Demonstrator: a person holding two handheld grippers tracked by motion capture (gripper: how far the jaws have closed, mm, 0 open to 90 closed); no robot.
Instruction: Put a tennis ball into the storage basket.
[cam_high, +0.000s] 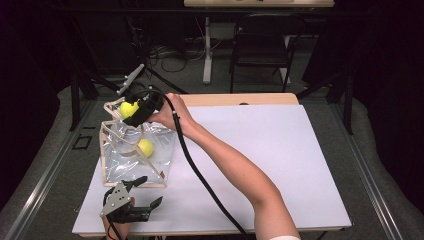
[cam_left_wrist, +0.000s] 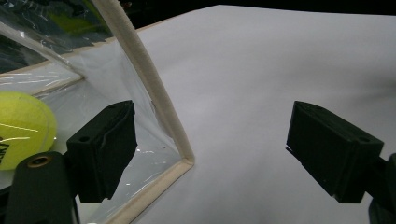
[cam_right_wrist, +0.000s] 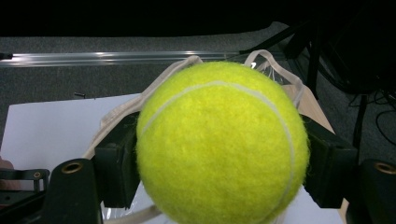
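Risk sits at the bag's (cam_high: 134, 160) soft rim: the right gripper (cam_high: 131, 111), clamped on a tennis ball (cam_high: 128, 109) at its 12 o'clock edge, may snag a handle, while the left gripper (cam_high: 141, 192), wide open at 6 o'clock, steadies nothing.

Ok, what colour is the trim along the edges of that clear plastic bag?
Cream fabric trim on the clear plastic bag; the left gripper view shows it best.
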